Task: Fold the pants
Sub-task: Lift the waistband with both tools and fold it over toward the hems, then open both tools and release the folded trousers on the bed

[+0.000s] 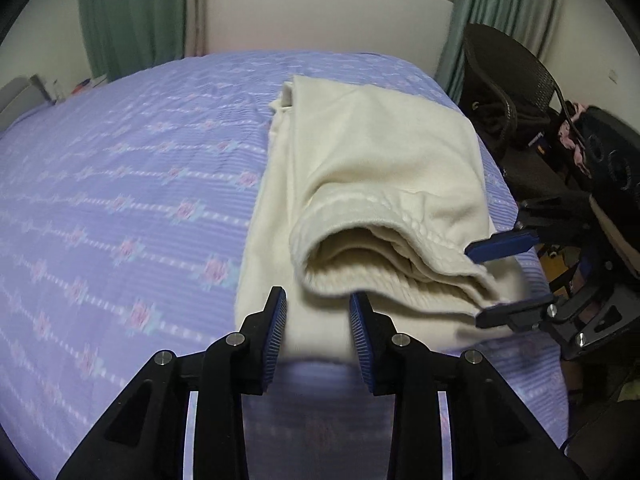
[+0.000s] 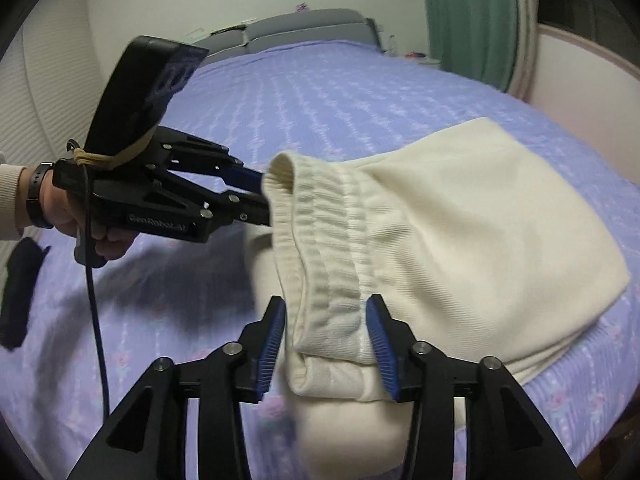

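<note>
The left wrist camera sat just behind the left gripper (image 1: 318, 304) and looked along its fingers, across the bed (image 1: 120, 200) toward the window wall. It was very close to the pants (image 1: 380, 168).

The right wrist camera sat behind the right gripper (image 2: 326, 314) and looked toward the headboard (image 2: 304, 24).

Both views showed the same pants and bed. Each camera also saw the other gripper, so they looked across each other.
</note>
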{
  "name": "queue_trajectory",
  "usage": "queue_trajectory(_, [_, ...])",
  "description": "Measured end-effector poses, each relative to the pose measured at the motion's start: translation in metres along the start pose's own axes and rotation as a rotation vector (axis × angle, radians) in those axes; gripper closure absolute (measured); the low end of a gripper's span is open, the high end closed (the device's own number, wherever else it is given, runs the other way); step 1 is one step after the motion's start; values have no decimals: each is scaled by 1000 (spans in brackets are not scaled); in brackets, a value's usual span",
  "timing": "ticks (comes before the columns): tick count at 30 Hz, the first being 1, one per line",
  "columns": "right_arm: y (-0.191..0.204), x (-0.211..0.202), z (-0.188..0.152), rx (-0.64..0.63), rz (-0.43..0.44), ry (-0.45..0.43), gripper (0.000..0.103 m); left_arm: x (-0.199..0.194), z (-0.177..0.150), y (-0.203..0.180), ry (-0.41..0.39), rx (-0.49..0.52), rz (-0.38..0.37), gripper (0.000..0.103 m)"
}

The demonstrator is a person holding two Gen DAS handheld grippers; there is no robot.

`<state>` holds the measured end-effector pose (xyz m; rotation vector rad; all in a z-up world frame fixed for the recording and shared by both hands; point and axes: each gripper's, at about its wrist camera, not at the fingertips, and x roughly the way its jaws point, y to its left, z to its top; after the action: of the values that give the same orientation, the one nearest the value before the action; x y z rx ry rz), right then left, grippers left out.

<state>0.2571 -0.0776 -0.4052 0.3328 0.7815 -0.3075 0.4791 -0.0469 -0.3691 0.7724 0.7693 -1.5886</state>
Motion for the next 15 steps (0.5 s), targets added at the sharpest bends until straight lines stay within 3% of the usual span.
queue_trajectory(4, [2, -1, -3, 33, 94, 56, 50, -25, 0, 2, -37, -63, 25, 70])
queue_trajectory(7, [-8, -15, 0, 105, 122, 42, 50, -42, 10, 4, -91, -118, 24, 70])
queue_trajectory(10, [-32, -30, 16, 186, 81, -7, 50, -43, 32, 2, -129, -128, 15, 67])
queue_trajectory(15, [-80, -35, 29, 351, -7, -41, 51, -8, 70, -9, -147, -106, -59, 63])
